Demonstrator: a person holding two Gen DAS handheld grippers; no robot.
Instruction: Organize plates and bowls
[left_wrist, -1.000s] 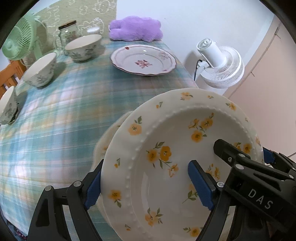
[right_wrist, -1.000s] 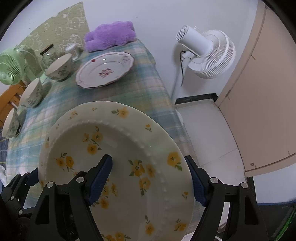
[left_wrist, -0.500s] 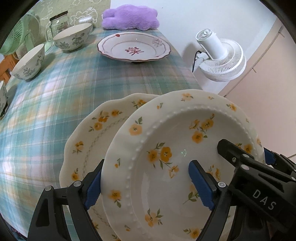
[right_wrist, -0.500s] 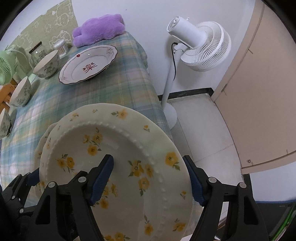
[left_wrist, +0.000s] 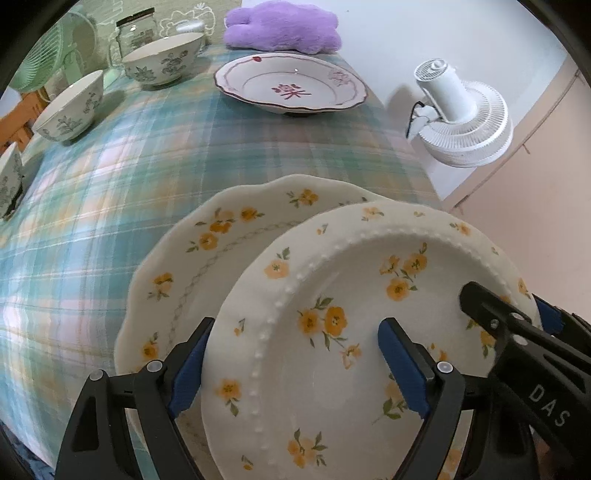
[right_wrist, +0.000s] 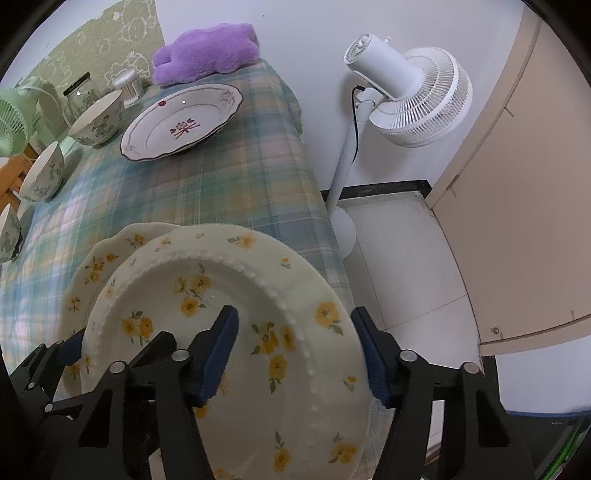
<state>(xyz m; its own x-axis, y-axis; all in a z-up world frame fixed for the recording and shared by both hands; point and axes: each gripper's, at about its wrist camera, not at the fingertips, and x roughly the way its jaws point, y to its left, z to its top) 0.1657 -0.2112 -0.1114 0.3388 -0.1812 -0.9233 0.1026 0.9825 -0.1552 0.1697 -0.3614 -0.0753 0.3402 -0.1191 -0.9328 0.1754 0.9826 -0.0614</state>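
1. Beaded plate (left_wrist: 354, 332) with yellow flowers is held in the air, tilted, over the near right corner of the table (left_wrist: 129, 166); part of it overhangs the scalloped plate (left_wrist: 207, 266) lying on the cloth.
2. Left gripper (left_wrist: 291, 365) has its fingers closed across the plate's left rim; right gripper (right_wrist: 299, 350) grips the right rim the same way. Both hold the one plate.
3. Judged step: stacking it on the scalloped plate. Level the plate first, centre it over the lower one, and lower both sides together.
4. Release only once the base sits flat; the table edge is close.
5. Red-trimmed plate (left_wrist: 291, 86) and three bowls (left_wrist: 162, 61) stand well apart, further back.
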